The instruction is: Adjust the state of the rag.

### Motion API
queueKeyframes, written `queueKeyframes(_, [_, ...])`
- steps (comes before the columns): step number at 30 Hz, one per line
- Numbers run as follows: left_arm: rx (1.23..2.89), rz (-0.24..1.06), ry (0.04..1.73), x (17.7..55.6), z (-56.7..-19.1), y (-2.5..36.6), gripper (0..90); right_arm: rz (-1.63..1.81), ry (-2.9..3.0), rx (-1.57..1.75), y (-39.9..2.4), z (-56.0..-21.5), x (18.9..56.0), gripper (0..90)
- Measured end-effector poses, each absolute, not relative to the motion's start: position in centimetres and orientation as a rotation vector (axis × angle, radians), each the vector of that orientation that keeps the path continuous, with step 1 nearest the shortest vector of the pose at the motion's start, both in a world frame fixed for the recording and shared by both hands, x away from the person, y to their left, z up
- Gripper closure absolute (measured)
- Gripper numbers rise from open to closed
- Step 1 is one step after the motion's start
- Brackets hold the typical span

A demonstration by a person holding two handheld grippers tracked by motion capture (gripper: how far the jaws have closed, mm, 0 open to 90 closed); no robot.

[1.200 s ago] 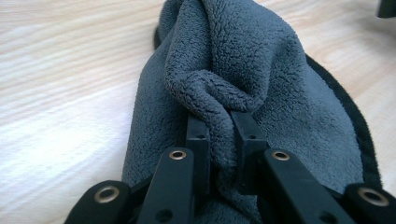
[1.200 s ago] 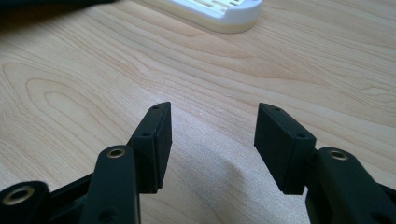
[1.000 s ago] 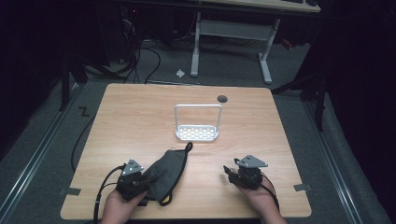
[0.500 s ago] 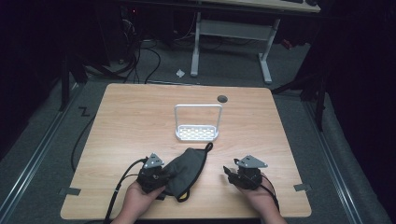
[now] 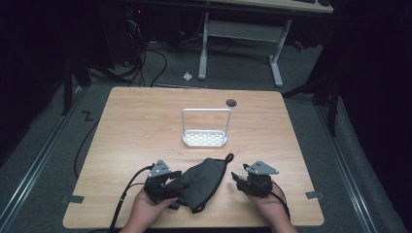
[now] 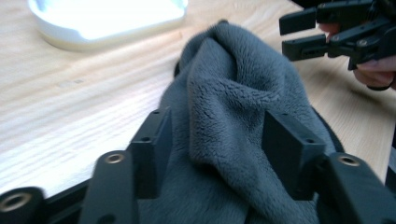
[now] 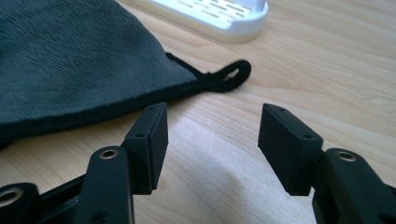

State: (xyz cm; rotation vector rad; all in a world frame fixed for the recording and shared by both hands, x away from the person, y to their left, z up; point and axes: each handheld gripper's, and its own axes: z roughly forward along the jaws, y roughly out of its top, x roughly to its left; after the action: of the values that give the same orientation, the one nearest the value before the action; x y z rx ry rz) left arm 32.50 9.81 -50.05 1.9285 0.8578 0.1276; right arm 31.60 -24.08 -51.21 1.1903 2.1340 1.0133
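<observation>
Two pairs of jaws stand spread: the left gripper point(image 5: 167, 187), just opened, straddles a fold of the grey cloth point(image 5: 204, 182) at lower centre; the right gripper point(image 5: 245, 182) waits empty beside its hanging loop point(image 7: 231, 73). Release done, next likely regrasping toward the white rack point(image 5: 205, 138).

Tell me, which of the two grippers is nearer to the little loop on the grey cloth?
Right. The right gripper sits open just beside the loop, not touching it. The left gripper is at the grey cloth's opposite end, its just-opened jaws either side of a fold.
</observation>
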Motion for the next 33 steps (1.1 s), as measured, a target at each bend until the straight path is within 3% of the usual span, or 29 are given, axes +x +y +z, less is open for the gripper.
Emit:
queueKeyframes(8, [1.871,0.198,0.92,31.7,-50.0,13.6,36.7,1.064,2.124,1.131,-22.7,-50.1,30.9,40.3])
queueKeyframes(12, [1.873,0.139,0.973,31.4,-51.3,14.3,36.5,1.101,2.138,1.083,-21.3,-49.5,30.3,39.1])
queueKeyframes(19, [1.945,0.139,0.948,30.3,-52.1,13.3,45.9,1.168,2.179,1.016,-18.9,-48.8,29.3,39.1])
queueKeyframes(29, [1.974,0.15,0.948,29.9,-52.7,12.8,50.4,1.185,2.303,0.907,-15.1,-49.3,28.1,35.5])
queueKeyframes(30, [1.981,0.154,0.953,29.9,-52.8,12.7,57.6,1.17,2.316,0.899,-14.8,-49.5,28.2,34.9])
queueKeyframes(33, [1.992,0.165,0.955,30.1,-52.9,12.7,64.0,1.11,2.348,0.882,-14.0,-50.3,28.4,37.6])
